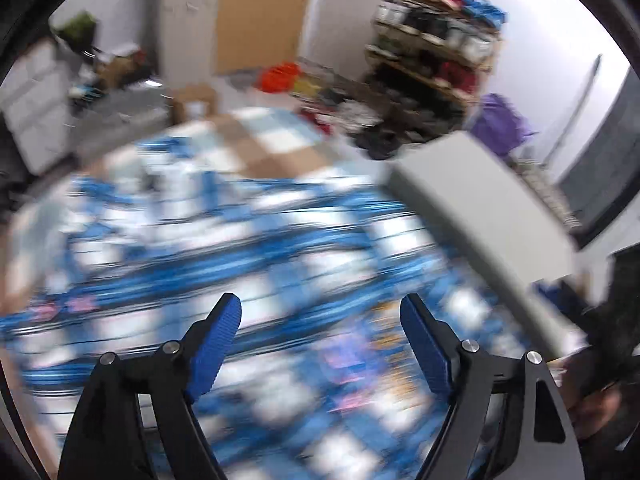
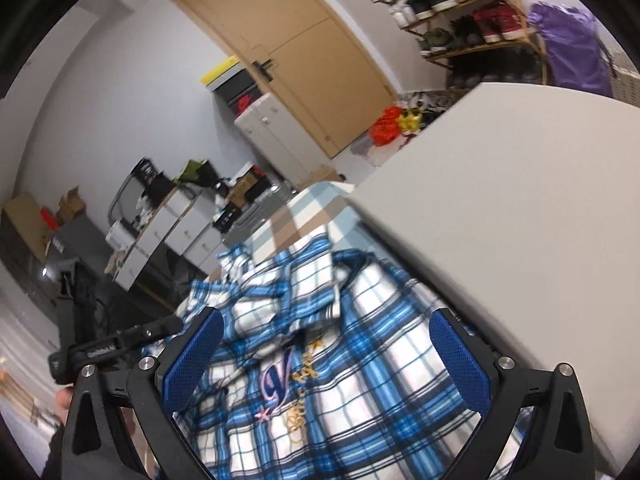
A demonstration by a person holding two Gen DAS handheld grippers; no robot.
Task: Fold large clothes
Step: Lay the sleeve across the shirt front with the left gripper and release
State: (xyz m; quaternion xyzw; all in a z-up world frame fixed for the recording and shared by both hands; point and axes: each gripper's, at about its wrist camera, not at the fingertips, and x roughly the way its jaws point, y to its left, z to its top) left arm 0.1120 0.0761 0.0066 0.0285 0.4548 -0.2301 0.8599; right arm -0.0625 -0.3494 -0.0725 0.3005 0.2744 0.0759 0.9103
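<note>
A blue and white plaid shirt (image 2: pixel 360 364) lies crumpled on a checked beige and pale blue cloth (image 2: pixel 304 216). Its collar is bunched at the far end, and an embroidered V emblem (image 2: pixel 280 380) faces up. My right gripper (image 2: pixel 326 320) hangs open just above the shirt, with nothing pinched between its blue pads (image 2: pixel 192 356). The left wrist view is heavily blurred. There the same shirt (image 1: pixel 240 248) fills the lower half, and my left gripper (image 1: pixel 322 318) stands open over it with nothing between its fingers.
A light grey slab (image 2: pixel 500 208) runs along the shirt's right side and also shows at the right of the left wrist view (image 1: pixel 480 208). Behind are a wooden door (image 2: pixel 304 52), a shoe rack (image 2: pixel 460 12), a purple bag (image 2: pixel 572 48) and white drawer units (image 2: pixel 176 232).
</note>
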